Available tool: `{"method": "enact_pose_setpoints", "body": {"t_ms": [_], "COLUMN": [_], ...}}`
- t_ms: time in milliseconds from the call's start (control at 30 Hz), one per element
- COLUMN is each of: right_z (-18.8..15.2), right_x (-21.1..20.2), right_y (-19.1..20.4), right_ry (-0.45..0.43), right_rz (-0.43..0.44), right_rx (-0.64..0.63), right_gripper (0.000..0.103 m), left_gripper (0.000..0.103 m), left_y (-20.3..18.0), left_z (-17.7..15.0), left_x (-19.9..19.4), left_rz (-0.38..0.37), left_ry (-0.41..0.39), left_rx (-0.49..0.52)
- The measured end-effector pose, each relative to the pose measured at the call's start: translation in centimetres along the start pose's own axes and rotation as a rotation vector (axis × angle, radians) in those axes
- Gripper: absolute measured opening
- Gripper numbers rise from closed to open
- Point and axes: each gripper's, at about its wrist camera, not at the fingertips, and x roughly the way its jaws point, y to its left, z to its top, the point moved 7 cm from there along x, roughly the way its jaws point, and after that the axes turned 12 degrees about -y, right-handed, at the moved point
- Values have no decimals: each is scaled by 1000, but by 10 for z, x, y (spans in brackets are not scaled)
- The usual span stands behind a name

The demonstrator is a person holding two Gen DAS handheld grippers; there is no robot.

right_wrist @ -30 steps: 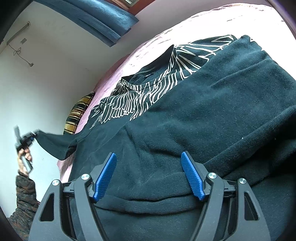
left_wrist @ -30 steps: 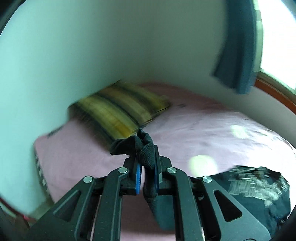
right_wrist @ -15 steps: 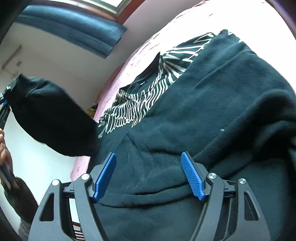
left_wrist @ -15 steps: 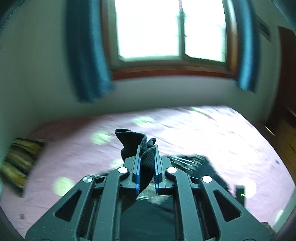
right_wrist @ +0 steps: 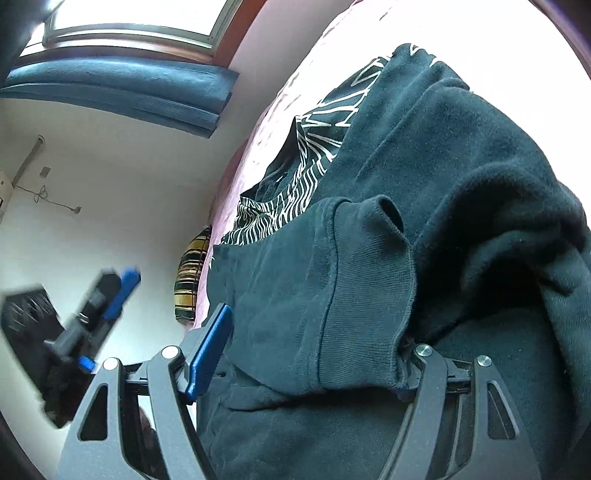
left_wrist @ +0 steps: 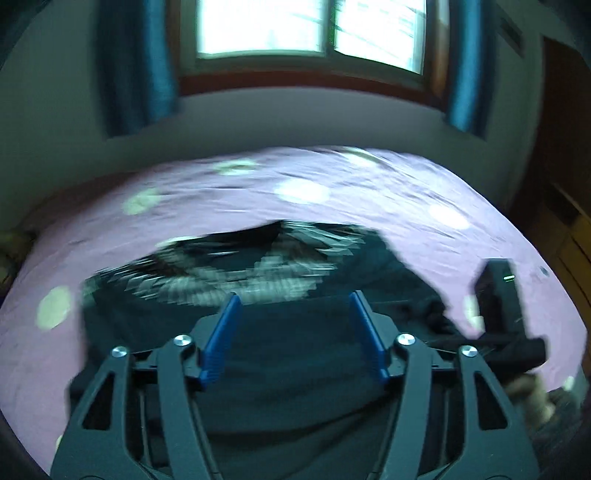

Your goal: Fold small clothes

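Right wrist view puts the folded sleeve (right_wrist: pixel 365 295) across your wide-open right gripper (right_wrist: pixel 306 354), nearer than your opening, empty left gripper (left_wrist: pixel 295 332).

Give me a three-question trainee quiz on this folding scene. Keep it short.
1. True or false: the left gripper is clamped on the sleeve.
2. What does the black sweatshirt lie on? A) a pink bedsheet B) a wooden table C) a grey carpet
3. Fill in: the curtains beside the window are ____.

Key: 1 false, its jaws are opening with nothing pinched; 2 A; 3 blue.
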Motion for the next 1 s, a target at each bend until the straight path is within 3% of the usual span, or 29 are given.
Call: {"method": "enact_pose_setpoints", "body": {"t_ms": [67, 167, 233, 267, 367, 567, 667, 767, 833, 867, 933, 1000], "right_z": [-1, -3, -6, -8, -9, 11, 25, 36, 41, 41, 40, 33], "right_x": [1, 5, 8, 10, 15, 46, 69, 61, 33, 20, -2, -6], "right_y": [1, 5, 11, 15, 34, 114, 190, 289, 331, 337, 314, 254], "right_ry": [8, 16, 30, 46, 55, 55, 62, 44, -3, -32, -79, -73], "right_rz": [-6, -42, -129, -156, -165, -14, 93, 329, 464, 489, 457, 350], "right_rx": [-6, -43, -116, -148, -196, -193, -218, -231, -260, -282, -312, -281], "right_gripper": [72, 67, 29, 23, 20, 17, 15, 13, 12, 11, 10, 10], "left_gripper": [64, 64, 64, 64, 64, 64, 65, 65, 65, 66, 72, 72], "left_y": [43, 108, 148, 157, 186, 184, 182, 209, 237, 253, 281, 296], "left_z": [-12, -46, -73, -81, -106, -124, -126, -127, -133, -137, -145, -154], "left_x": [-10, -18, -26, -30, -40, -42, -29, -9, -5, -6, -11, -14], "left_rz": [64, 156, 218, 231, 269, 267, 309, 448, 543, 567, 554, 537], "left_ry": [-4, 55, 105, 116, 150, 155, 155, 178, 215, 223, 203, 204], "left_rx": [-25, -91, -153, -169, -225, -195, -150, -192, -267, -335, -515, -596]}}
